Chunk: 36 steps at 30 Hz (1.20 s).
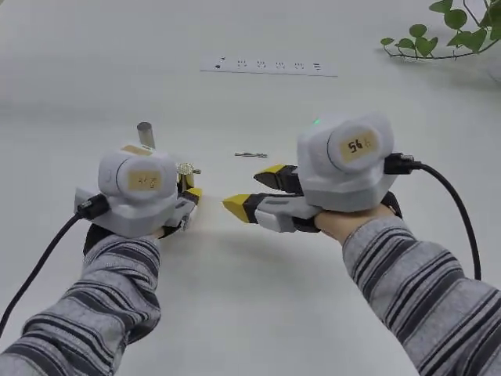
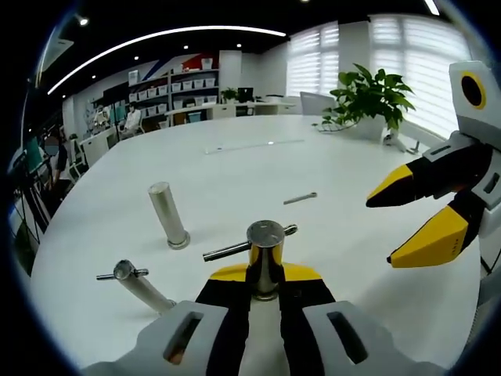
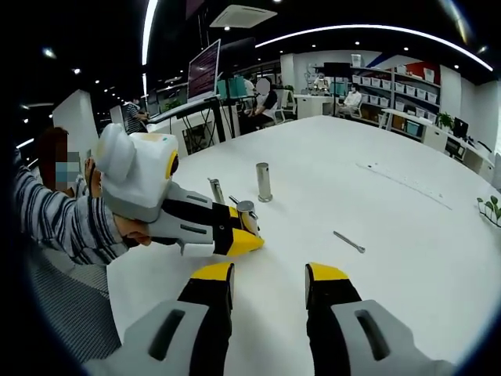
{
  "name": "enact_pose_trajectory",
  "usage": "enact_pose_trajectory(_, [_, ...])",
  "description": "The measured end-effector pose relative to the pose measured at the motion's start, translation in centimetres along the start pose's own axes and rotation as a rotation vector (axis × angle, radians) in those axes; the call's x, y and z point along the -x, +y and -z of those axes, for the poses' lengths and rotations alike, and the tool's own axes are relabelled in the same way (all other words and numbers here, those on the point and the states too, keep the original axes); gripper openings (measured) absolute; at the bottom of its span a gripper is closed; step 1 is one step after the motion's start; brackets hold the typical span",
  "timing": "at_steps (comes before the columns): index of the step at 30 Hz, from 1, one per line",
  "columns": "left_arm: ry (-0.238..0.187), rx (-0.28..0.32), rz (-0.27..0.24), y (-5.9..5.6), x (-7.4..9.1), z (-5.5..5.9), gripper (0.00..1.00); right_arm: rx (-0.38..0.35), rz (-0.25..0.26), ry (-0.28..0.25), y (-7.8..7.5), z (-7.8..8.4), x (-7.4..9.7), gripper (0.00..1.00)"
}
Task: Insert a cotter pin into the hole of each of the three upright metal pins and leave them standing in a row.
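Observation:
My left gripper (image 1: 190,188) (image 2: 264,274) is shut on an upright metal pin (image 2: 265,249) (image 1: 185,169) that has a cotter pin (image 2: 235,250) through its head. A second pin with a cotter pin (image 2: 138,283) (image 3: 215,189) stands to its left, partly hidden in the head view. A plain metal pin (image 1: 145,134) (image 2: 169,215) (image 3: 264,181) stands further back. A loose cotter pin (image 1: 250,155) (image 2: 300,198) (image 3: 348,241) lies on the white table. My right gripper (image 1: 252,193) (image 3: 270,280) (image 2: 407,219) is open and holds nothing, a little to the right of the held pin.
A white power strip (image 1: 268,66) lies at the far middle of the table (image 1: 258,298). A potted plant (image 1: 446,31) (image 2: 372,94) stands at the far right. Black cables trail from both grippers towards me.

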<state>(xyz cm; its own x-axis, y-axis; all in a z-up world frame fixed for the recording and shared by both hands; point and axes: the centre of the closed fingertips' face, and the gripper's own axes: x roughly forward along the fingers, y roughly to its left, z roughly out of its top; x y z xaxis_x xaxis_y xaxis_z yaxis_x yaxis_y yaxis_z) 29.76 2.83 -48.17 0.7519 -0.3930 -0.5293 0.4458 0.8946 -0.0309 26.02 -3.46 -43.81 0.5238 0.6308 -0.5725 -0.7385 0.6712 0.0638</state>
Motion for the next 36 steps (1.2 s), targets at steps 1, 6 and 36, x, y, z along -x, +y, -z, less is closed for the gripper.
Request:
enact_pose_trajectory(1, [0.000, -0.005, -0.002, 0.0, 0.0, 0.0, 0.09, 0.000, 0.001, 0.002, 0.0, 0.0, 0.0, 0.32])
enact_pose_trajectory(6, [-0.002, -0.013, -0.005, 0.1, -0.1, 0.0, 0.10, -0.012, -0.002, 0.007, 0.1, 0.3, 0.0, 0.32])
enact_pose_trajectory(36, [-0.025, 0.051, -0.003, -0.8, 1.9, -0.5, 0.24, -0.062, 0.004, -0.048, -0.3, -1.4, 0.5, 0.37])
